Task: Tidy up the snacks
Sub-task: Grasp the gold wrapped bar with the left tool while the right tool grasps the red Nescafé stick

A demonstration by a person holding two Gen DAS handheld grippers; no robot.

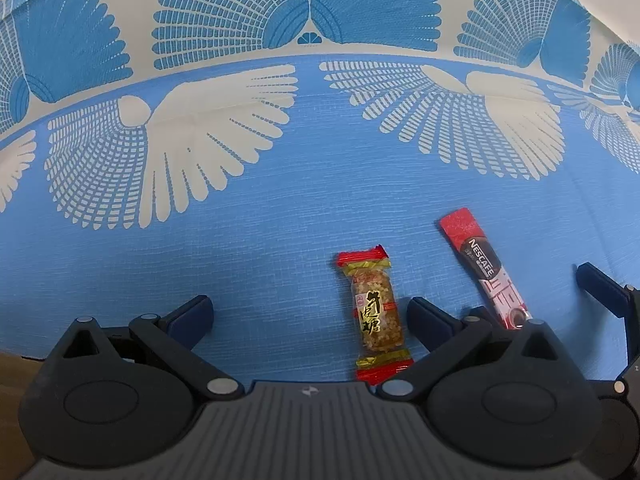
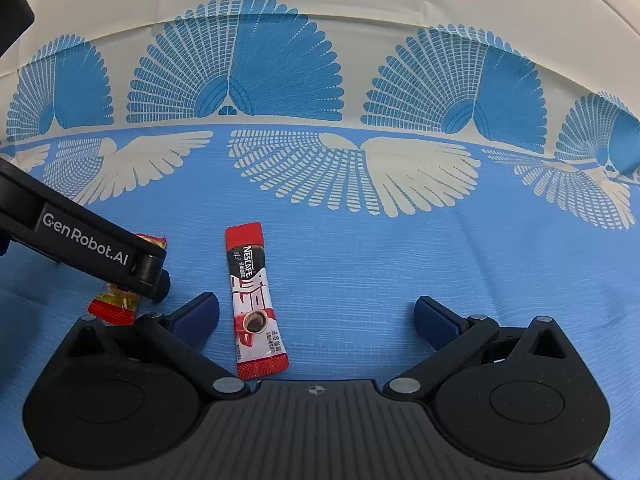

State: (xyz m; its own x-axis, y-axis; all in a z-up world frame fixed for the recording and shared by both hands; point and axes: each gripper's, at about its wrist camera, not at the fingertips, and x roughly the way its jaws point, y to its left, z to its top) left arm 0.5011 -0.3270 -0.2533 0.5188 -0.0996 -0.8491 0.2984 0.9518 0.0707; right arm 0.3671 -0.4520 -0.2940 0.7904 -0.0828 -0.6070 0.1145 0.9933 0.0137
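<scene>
A nougat candy (image 1: 374, 316) in a clear wrapper with red and gold ends lies on the blue cloth. It sits inside my open left gripper (image 1: 310, 316), close to the right finger (image 1: 426, 318) and touched by neither. A red Nescafe coffee stick (image 1: 484, 272) lies just to its right. In the right wrist view that coffee stick (image 2: 254, 300) lies between the fingers of my open right gripper (image 2: 316, 316), near the left finger (image 2: 200, 314). The candy (image 2: 114, 306) shows only partly there, behind a black linkage bar (image 2: 84, 236) of the left tool.
A blue tablecloth (image 1: 280, 220) with white fan patterns covers the table, turning into a cream band (image 2: 320, 20) with blue fans farther off. The cloth's near edge and a brown surface (image 1: 12, 384) show at the lower left. One finger (image 1: 600, 288) of the right tool enters at the right.
</scene>
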